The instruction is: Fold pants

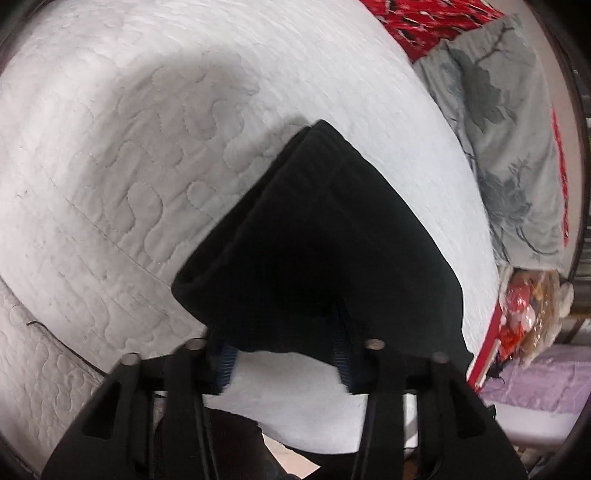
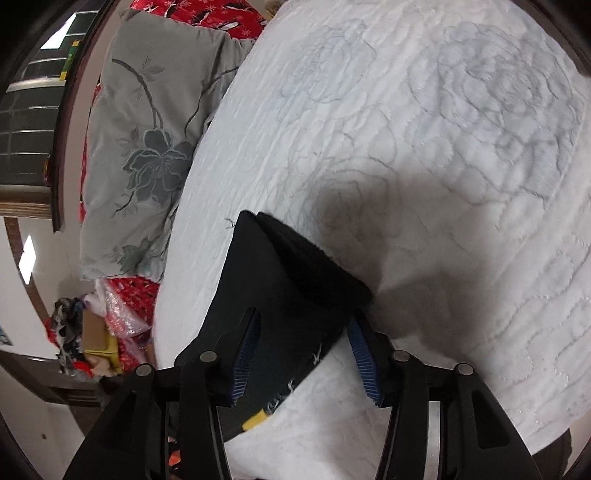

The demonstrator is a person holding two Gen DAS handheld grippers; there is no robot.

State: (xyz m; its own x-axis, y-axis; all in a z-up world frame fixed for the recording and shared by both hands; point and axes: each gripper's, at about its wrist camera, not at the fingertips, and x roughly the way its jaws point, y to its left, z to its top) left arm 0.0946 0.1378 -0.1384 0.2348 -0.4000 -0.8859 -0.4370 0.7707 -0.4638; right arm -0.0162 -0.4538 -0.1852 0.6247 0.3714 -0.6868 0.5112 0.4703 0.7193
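The black fabric pants (image 1: 317, 251), folded into a thick layered bundle, are seen lying on the white quilted bedspread (image 1: 110, 166) — several stacked folds are visible along the bundle's edge in the left wrist view. In the right wrist view the same dark bundle (image 2: 295, 295) is shown with pale frayed threads and a small yellow tag (image 2: 255, 421) at its near hem.

The left gripper (image 1: 284, 363) is held at the near edge of the pants, its blue-padded fingers (image 1: 227, 363) spread wide, one on each side of the hanging edge; whether the cloth is touched by them cannot be told. The right gripper (image 2: 304, 360) is likewise spread, its ribbed blue pads (image 2: 364, 363) set apart with the pants' corner lying between them, not pinched.

Beyond the pants, at the bedspread's edge, a grey pillow printed with dark flowers (image 2: 147, 147) is seen, and a red patterned cloth (image 1: 432, 18) beside it. Past the bed's side, a heap of mixed coloured items (image 2: 92, 343) is noted — too blurred to be identified.
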